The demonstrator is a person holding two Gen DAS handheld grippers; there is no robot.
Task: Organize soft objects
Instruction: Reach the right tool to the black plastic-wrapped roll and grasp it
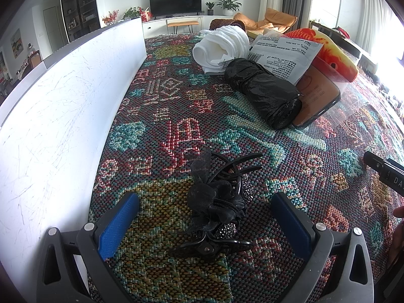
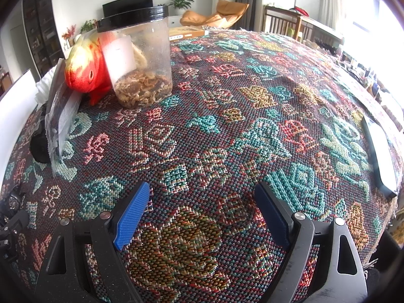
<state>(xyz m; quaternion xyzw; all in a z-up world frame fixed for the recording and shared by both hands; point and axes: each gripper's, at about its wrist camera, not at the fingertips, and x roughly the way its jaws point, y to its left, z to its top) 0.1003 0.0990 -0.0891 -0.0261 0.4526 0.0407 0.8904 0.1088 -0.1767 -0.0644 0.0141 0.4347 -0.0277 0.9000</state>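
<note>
Black gauzy-bowed hair claw [image 1: 217, 202] lies between the left tool's [image 1: 204, 217] spread fingers; right tool [image 2: 199, 207] gapes too.

Ahead-left of your hand-held gripper stands a clear jar [image 2: 141, 58]; a television [image 1: 175, 2] sits far ahead.

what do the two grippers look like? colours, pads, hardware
Both match: the left gripper and right gripper have matte black plastic frames with triangular cutouts, silver round pivot screws, and two fingers faced with ribbed blue pads. No cables or sleeves are visible.
</note>
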